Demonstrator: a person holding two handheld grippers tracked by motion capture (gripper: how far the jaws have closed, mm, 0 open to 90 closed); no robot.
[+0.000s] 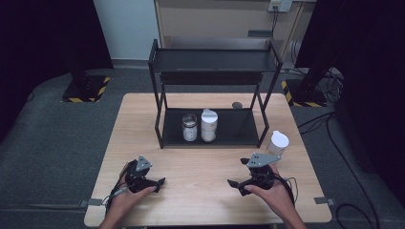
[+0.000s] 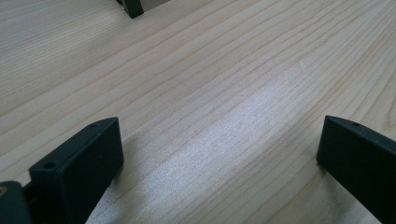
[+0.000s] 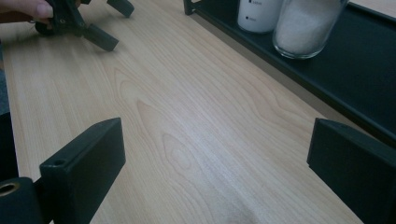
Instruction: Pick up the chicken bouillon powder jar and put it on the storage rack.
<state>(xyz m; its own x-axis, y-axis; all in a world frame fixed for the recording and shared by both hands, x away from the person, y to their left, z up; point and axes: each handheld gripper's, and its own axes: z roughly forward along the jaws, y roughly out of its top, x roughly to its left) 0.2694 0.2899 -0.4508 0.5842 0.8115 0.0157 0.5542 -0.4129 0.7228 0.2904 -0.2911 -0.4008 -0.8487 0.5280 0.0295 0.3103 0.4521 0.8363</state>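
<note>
On the pale wood table (image 1: 205, 162) over grey floor (image 1: 52, 138), left claw (image 1: 155, 183) and right claw (image 1: 236, 185) rest spread wide.

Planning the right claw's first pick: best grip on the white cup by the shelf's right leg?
Grip the white cup across its side wall, below the wider top. It stands upright on the table, outside the shelf. The right claw is open; approaching from the person's side looks clear, probably simplest.

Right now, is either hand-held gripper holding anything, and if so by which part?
Nothing is held. The left hand-held gripper and the right hand-held gripper both rest open over the light wooden table, with bare wood between their jaws.
</note>
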